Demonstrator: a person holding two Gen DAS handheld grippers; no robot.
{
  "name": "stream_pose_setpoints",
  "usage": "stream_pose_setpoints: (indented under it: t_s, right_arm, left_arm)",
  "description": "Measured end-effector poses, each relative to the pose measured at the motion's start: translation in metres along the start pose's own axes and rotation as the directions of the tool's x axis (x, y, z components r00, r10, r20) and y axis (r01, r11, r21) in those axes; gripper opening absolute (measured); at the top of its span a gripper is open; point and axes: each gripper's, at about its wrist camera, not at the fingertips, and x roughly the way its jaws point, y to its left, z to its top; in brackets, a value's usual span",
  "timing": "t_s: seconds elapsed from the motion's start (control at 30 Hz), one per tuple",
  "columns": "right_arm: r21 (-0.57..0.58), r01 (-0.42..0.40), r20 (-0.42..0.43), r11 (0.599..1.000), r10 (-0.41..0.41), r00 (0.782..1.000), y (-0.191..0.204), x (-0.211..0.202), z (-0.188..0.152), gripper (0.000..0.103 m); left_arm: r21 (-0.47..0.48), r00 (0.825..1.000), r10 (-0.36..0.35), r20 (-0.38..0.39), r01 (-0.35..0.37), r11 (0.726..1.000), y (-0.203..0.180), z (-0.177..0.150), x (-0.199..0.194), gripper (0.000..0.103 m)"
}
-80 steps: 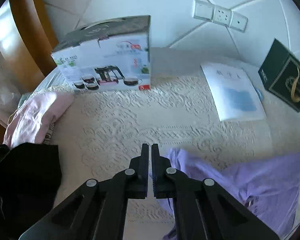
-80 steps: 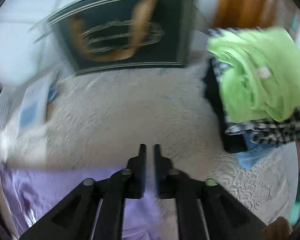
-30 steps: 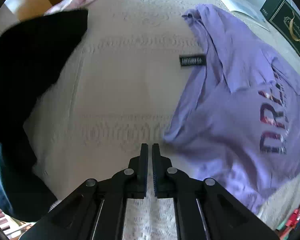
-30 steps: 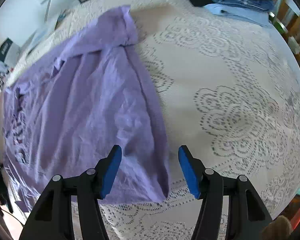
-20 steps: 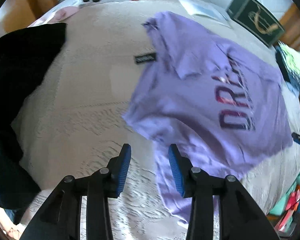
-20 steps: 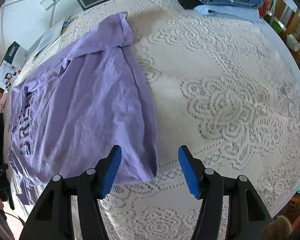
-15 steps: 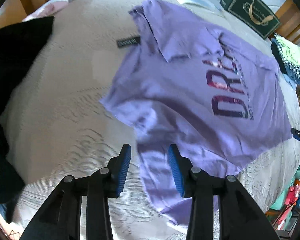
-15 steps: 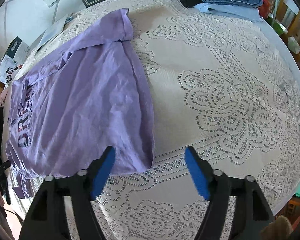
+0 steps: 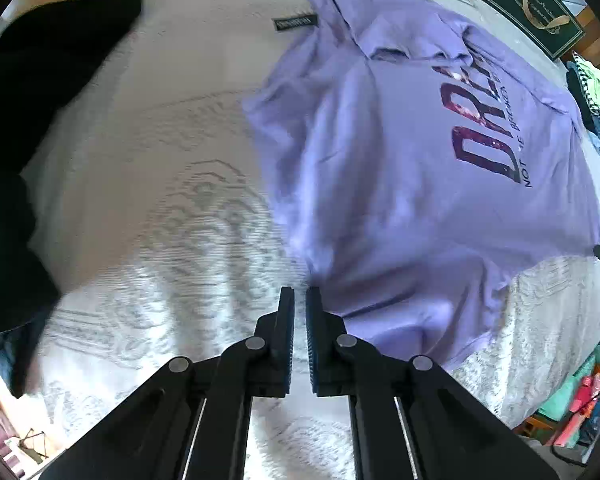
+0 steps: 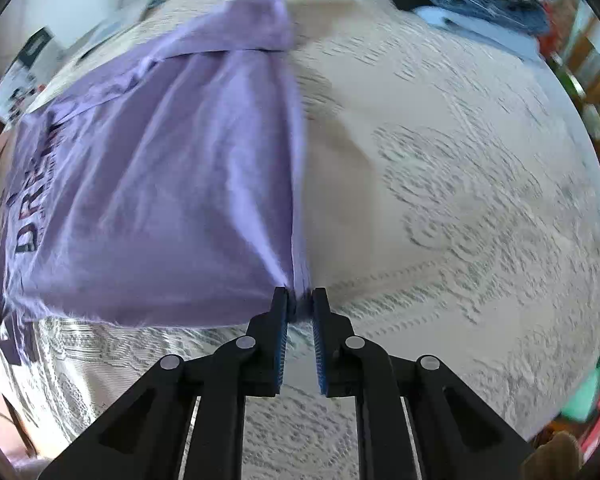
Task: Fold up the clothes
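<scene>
Pinching the purple T-shirt (image 10: 160,184) hem, right gripper (image 10: 300,304); left gripper (image 9: 299,300) closed, apparently empty.

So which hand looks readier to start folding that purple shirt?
The right. Its gripper is pinched on the corner of the purple shirt, pulling it taut. The left gripper is shut beside the shirt's edge, apparently holding nothing.

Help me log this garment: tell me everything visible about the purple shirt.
The purple shirt is a thin, wrinkled lilac tee with dark "DRE..." lettering, lying print-up on the lace tablecloth. The right gripper pinches one hem corner; the left gripper is shut at the opposite corner, its hold unclear.
</scene>
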Motion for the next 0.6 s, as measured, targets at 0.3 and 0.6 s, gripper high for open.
stream_pose_setpoints:
  t_s: [0.3,0.6]
  right_arm:
    - [0.028,-0.04,0.078,0.999,0.038,0.996,-0.013,-0.023,-0.012,0.048]
    - [-0.008,-0.065,0.063,0.998,0.065,0.996,-0.005,-0.02,-0.019,0.068]
  left_arm:
    - [0.12,0.997,-0.078,0.029,0.074,0.99,-0.04,-0.031,-0.028,0.054]
    - [0.195,0.994,-0.092,-0.055,0.101,0.976,-0.075,-0.052,-0.007,0.04]
